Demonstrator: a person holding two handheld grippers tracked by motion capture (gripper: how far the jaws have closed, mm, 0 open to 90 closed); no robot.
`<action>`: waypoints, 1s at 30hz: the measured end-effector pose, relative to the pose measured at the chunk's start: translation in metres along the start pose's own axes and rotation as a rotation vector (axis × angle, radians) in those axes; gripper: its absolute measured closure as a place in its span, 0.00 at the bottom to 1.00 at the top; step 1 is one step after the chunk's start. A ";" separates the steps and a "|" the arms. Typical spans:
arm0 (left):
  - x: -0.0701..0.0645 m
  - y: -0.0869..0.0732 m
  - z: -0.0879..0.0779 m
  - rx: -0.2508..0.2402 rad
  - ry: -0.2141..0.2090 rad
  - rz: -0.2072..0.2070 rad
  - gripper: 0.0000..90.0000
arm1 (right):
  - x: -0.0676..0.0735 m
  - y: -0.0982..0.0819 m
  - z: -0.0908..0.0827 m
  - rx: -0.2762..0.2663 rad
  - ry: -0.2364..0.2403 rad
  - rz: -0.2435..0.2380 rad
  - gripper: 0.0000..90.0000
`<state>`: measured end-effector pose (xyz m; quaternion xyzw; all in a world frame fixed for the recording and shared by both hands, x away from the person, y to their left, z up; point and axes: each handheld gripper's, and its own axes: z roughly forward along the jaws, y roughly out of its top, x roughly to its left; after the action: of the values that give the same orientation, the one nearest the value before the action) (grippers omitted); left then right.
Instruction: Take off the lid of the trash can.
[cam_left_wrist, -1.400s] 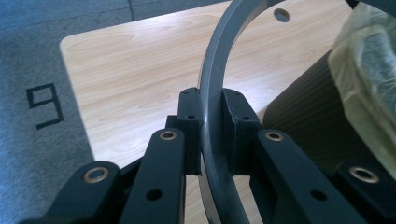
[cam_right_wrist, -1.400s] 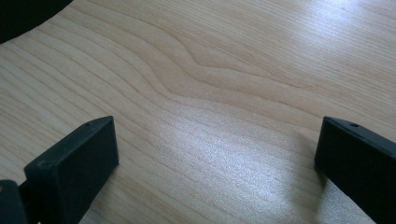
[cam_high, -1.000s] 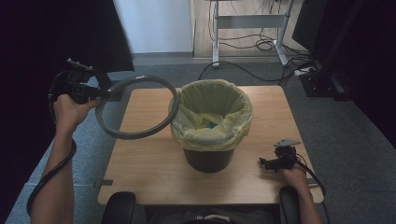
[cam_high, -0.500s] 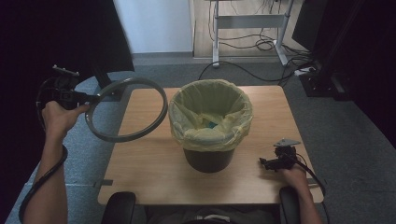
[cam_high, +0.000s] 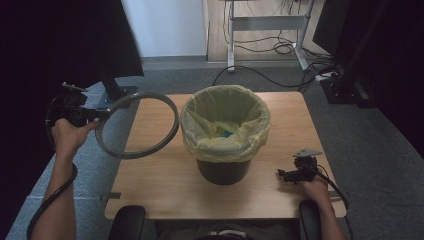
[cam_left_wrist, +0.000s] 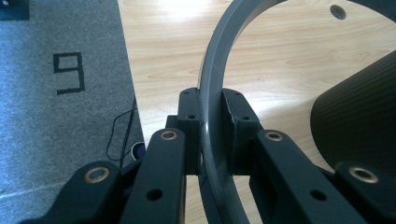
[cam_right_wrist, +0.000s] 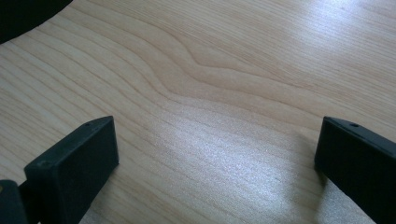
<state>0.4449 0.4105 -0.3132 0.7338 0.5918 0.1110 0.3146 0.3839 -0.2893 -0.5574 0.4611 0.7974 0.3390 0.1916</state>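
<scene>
Your left gripper: jaws clamped on grey ring, held over surface's far-left corner, left of bin. Right gripper: jaws spread wide, empty, near-right on surface.

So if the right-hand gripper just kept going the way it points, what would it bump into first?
Probably the black bin. The right gripper rests on the table, open jaws aimed toward the bin's base over bare wood; depth is hard to judge.
</scene>
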 end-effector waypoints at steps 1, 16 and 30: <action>0.001 -0.002 0.003 0.000 -0.003 -0.002 0.87 | 0.000 0.000 0.000 0.000 0.000 0.000 0.00; 0.005 -0.029 0.047 -0.009 -0.001 -0.026 0.87 | 0.000 0.000 0.000 0.000 -0.001 -0.001 0.00; 0.011 -0.058 0.088 -0.010 0.008 -0.051 0.87 | 0.000 0.000 0.000 0.001 -0.001 -0.002 0.00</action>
<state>0.4489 0.3973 -0.4179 0.7165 0.6110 0.1088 0.3185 0.3840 -0.2895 -0.5574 0.4604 0.7979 0.3383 0.1923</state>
